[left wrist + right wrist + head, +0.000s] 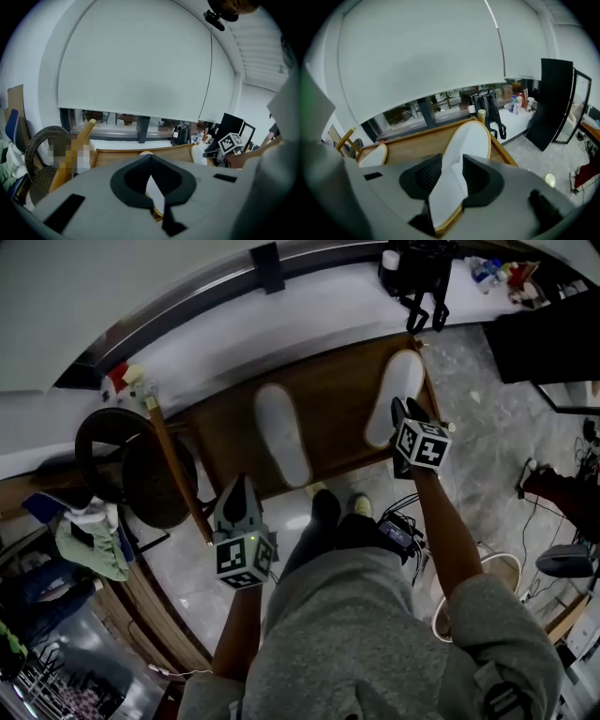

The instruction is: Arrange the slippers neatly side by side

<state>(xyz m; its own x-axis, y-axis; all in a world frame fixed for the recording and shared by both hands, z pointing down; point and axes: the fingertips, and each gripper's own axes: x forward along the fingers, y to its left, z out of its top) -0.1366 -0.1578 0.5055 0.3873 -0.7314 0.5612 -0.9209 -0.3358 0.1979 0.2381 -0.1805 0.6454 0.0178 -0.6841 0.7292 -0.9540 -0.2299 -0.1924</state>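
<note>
Two white slippers with tan rims lie on a low wooden platform [342, 367]. The left slipper [281, 432] lies near its middle, angled. The right slipper [398, 385] lies at the platform's right edge. My right gripper [404, 410] is shut on the right slipper's heel; in the right gripper view the white sole [468, 140] runs between the ribbed pads [427, 172]. My left gripper [238, 484] hangs off the platform's near edge, left of the left slipper's heel. Its jaws [150, 159] are shut tip to tip, and a white strip of slipper [155, 194] shows through the gap below them.
A round wicker chair [122, 465] and a slanted wooden pole [178, 474] stand left of the platform. A black backpack [417, 273] sits on the white sill behind it. The person's feet [323, 507] stand at the platform's near edge. A black panel [555, 103] stands at right.
</note>
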